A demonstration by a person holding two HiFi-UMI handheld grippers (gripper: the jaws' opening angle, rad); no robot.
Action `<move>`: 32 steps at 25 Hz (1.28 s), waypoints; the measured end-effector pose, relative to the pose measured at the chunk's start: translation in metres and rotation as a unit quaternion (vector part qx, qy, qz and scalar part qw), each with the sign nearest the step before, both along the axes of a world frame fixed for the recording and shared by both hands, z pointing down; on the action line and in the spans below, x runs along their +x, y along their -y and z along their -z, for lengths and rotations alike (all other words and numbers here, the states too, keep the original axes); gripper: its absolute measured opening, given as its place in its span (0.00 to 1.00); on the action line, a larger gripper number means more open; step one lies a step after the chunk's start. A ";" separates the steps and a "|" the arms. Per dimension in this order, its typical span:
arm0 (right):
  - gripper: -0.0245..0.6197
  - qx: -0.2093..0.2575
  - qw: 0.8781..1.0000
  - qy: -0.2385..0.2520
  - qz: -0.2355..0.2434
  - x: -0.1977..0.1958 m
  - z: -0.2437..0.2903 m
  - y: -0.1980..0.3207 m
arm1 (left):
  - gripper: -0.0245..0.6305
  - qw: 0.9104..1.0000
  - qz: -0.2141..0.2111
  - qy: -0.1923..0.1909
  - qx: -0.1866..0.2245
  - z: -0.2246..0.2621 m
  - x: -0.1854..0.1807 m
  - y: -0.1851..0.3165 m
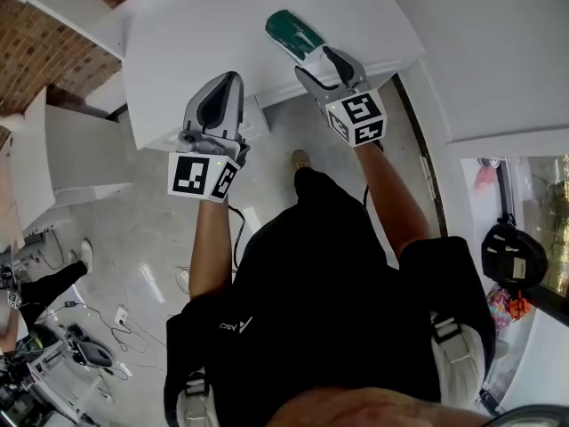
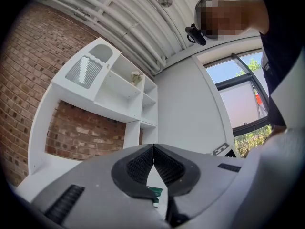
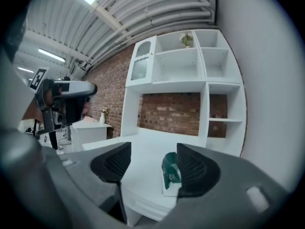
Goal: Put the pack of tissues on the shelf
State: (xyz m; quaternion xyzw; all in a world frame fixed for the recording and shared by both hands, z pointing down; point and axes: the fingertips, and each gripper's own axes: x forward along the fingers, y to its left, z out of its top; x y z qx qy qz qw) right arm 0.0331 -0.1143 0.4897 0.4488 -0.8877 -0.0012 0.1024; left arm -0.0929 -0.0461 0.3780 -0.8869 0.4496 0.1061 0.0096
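Observation:
The pack of tissues [image 1: 293, 32], green and white, lies on the white shelf surface [image 1: 196, 34] near its front edge. My right gripper [image 1: 313, 59] is just behind the pack and is open. In the right gripper view the pack [image 3: 170, 173] rests on the surface [image 3: 147, 144] between the jaws, close beside the right pad, with the left pad well clear of it. My left gripper [image 1: 228, 80] hovers at the surface's front edge, left of the pack. Its pads meet with nothing between them [image 2: 153, 149]. A sliver of the green pack [image 2: 155, 192] shows below them.
A white shelving unit [image 3: 190, 70] with open cubbies rises behind the surface against a brick wall. A low white cabinet [image 1: 62, 158] stands to the left. Cables [image 1: 116, 318] litter the floor. Another person's leg [image 1: 53, 283] is at far left. A white wall and a window lie to the right.

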 end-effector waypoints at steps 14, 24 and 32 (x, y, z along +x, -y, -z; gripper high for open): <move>0.65 -0.147 0.987 -0.064 0.009 0.027 -0.138 0.133 | 0.04 0.999 0.019 0.021 -0.029 -0.031 0.028 0.149; 0.43 -0.156 0.982 -0.107 0.010 0.028 -0.156 0.152 | 0.04 0.998 0.028 0.028 -0.046 -0.039 0.017 0.195; 0.14 -0.119 0.985 -0.128 -0.010 0.027 -0.145 0.148 | 0.04 0.998 -0.002 0.028 -0.047 -0.036 0.010 0.209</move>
